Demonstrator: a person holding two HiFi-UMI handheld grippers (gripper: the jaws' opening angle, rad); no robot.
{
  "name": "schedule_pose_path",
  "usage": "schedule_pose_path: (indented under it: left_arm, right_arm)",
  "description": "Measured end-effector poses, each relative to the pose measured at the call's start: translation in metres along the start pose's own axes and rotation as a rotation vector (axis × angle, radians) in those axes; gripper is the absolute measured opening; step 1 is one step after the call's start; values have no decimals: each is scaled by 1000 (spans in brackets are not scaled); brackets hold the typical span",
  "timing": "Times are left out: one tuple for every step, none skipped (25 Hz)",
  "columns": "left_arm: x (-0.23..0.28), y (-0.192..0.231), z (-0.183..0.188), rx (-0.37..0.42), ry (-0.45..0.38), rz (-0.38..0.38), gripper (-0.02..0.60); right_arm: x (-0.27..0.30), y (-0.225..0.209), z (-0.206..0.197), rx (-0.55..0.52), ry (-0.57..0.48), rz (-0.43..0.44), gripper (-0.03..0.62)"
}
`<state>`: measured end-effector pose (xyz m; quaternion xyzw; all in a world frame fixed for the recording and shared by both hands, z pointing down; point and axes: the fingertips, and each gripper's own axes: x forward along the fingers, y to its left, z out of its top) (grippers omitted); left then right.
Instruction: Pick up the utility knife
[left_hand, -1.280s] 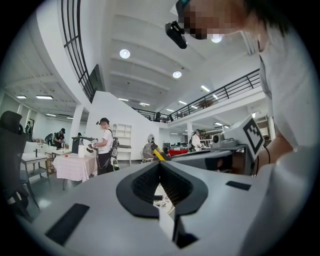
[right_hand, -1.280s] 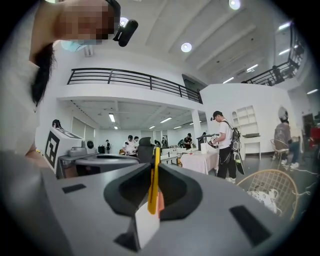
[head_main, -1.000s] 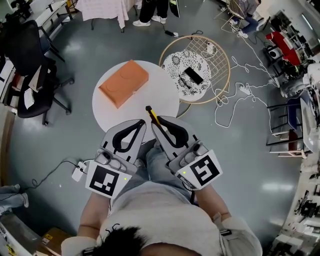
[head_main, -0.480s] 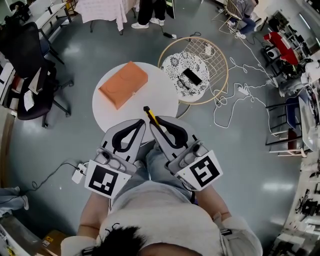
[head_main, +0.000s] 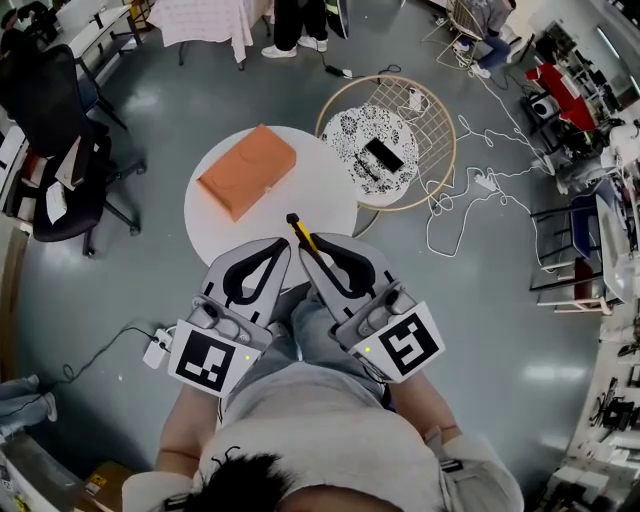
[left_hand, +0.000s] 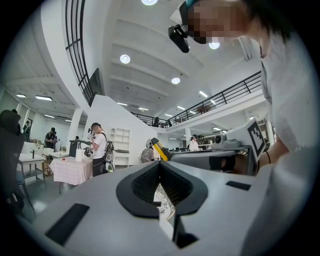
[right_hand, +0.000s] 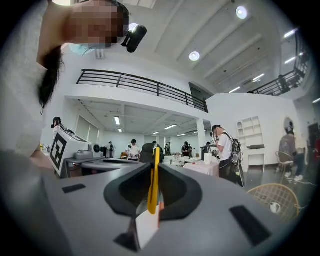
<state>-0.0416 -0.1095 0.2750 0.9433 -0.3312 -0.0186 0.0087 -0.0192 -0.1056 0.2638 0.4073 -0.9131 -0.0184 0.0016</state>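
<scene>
The right gripper (head_main: 306, 250) is clamping the utility knife (head_main: 299, 229), its jaws pressing on either side of the yellow body; in the right gripper view the right gripper (right_hand: 151, 163) is showing the utility knife (right_hand: 154, 181) standing on edge between the dark pads and pointing out into the room. In the head view the knife is sticking out past the jaw tips toward 11 o'clock, its dark end lying over the 6 o'clock edge of the round white table (head_main: 310, 185); whether it is touching the tabletop cannot be told. The left gripper (head_main: 281, 247) is sitting just beside the right one at its 9 o'clock, and in its own view the left gripper (left_hand: 160, 163) is showing its jaws closed against each other with nothing between them, the yellow knife (left_hand: 159, 149) appearing just beyond at 12 o'clock. Both grippers are hovering over the person's lap at the 6 o'clock side of the table. An orange box (head_main: 247, 167) is lying on the table toward 10 o'clock, well apart from the knife. At the table's 2 o'clock a wire chair (head_main: 440, 120) is standing, holding a patterned cushion (head_main: 352, 135) with a flat black object (head_main: 384, 153) resting on it. White cables (head_main: 470, 175) are trailing across the grey floor at 3 o'clock.
</scene>
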Motion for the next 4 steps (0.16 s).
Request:
schedule_pose_path:
  left_arm:
    - [1, 1, 1, 1, 0, 0, 11]
    - [1, 2, 1, 2, 0, 0, 11]
    - [2, 4, 2, 2, 0, 0, 11]
    - [3, 5, 2, 2, -1, 0, 11]
  right_arm:
    - [1, -1, 0, 1, 0, 0, 51]
    - [3, -2, 1, 1, 0, 0, 51]
    - [4, -3, 1, 1, 0, -1, 51]
    - [6, -4, 1, 1, 0, -1, 51]
